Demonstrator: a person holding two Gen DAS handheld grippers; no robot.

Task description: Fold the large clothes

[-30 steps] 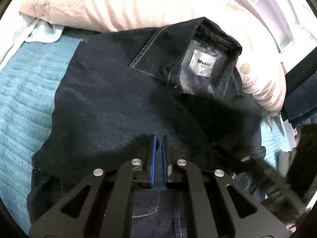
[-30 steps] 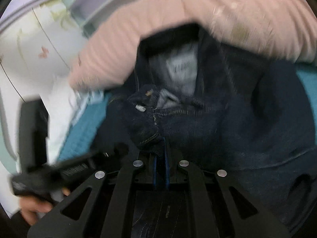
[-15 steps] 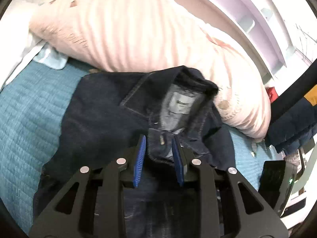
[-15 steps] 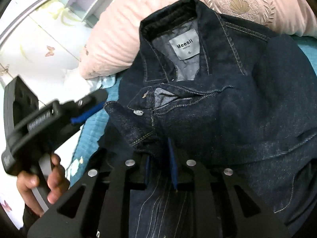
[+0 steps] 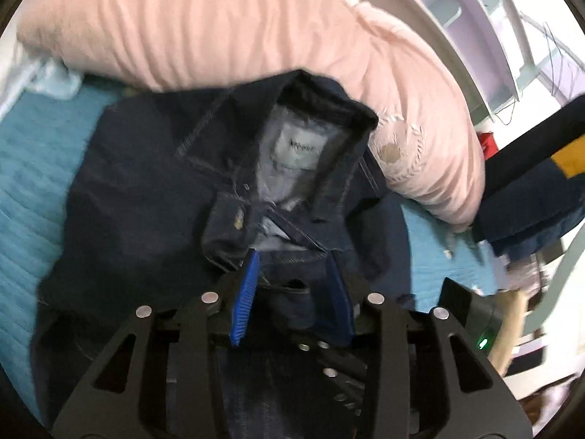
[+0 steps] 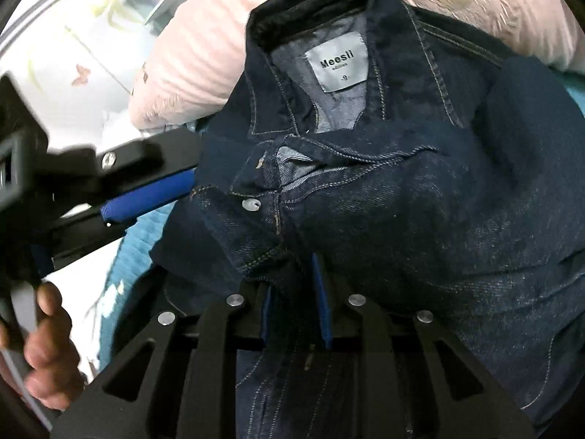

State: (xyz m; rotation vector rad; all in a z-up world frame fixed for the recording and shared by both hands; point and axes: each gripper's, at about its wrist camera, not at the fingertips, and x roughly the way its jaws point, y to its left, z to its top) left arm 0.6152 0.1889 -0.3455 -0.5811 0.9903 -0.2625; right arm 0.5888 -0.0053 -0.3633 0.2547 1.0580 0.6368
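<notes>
A dark blue denim jacket (image 5: 146,190) lies on a teal quilt, collar up against a pink pillow, its white label (image 6: 338,60) showing inside the collar. A folded flap with a white button (image 6: 250,205) lies over the front. My left gripper (image 5: 292,256) is open just above the jacket's folded front, with nothing between its blue pads (image 5: 246,289). My right gripper (image 6: 292,278) is open with its jaws a little apart, and denim of the jacket (image 6: 438,201) bunches over the gap. The left gripper (image 6: 146,190) also shows at the left of the right wrist view.
A large pink pillow (image 5: 219,29) lies behind the jacket. The teal quilt (image 5: 29,168) covers the bed. Folded dark clothes (image 5: 530,197) hang at the right. A white shelf unit (image 5: 475,7) stands behind. A hand (image 6: 51,347) holds the left gripper's handle.
Both grippers were shut on the denim a second ago and have opened, letting the fold drop onto the jacket. The left gripper has pulled back and opened wider.
</notes>
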